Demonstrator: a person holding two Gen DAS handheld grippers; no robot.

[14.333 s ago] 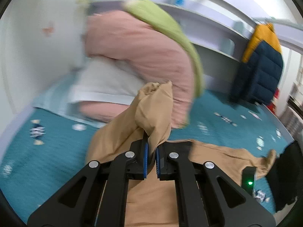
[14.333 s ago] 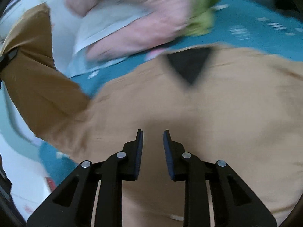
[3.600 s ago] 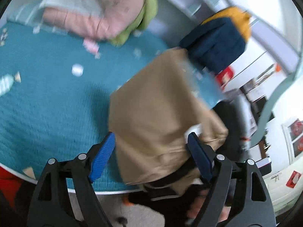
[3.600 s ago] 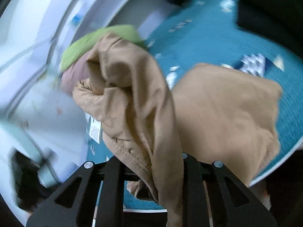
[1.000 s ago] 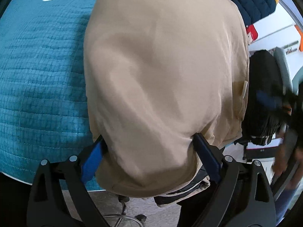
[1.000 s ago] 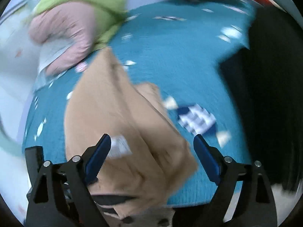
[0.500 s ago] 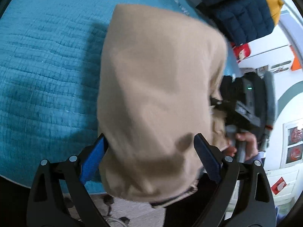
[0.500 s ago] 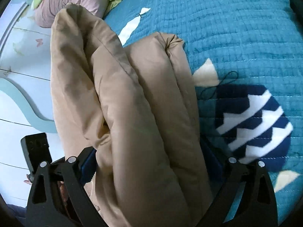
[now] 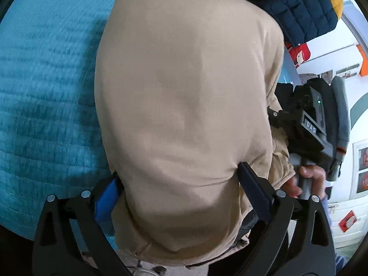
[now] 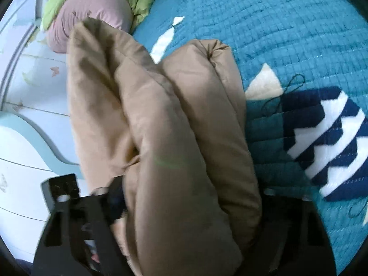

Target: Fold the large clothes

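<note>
We see left gripper [image 9: 178, 185] spread wide around folded tan jacket [image 9: 184, 105] | right gripper [image 10: 193, 197] likewise wide, straddling it | bundle overhangs teal bedspread's [image 9: 43, 80] near edge

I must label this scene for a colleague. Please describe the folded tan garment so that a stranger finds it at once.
Start at the teal quilted bedspread. Near its edge lies the tan garment, folded into thick, puffy layers. Unlike the pink and green bedding behind it, it is plain tan.
</note>
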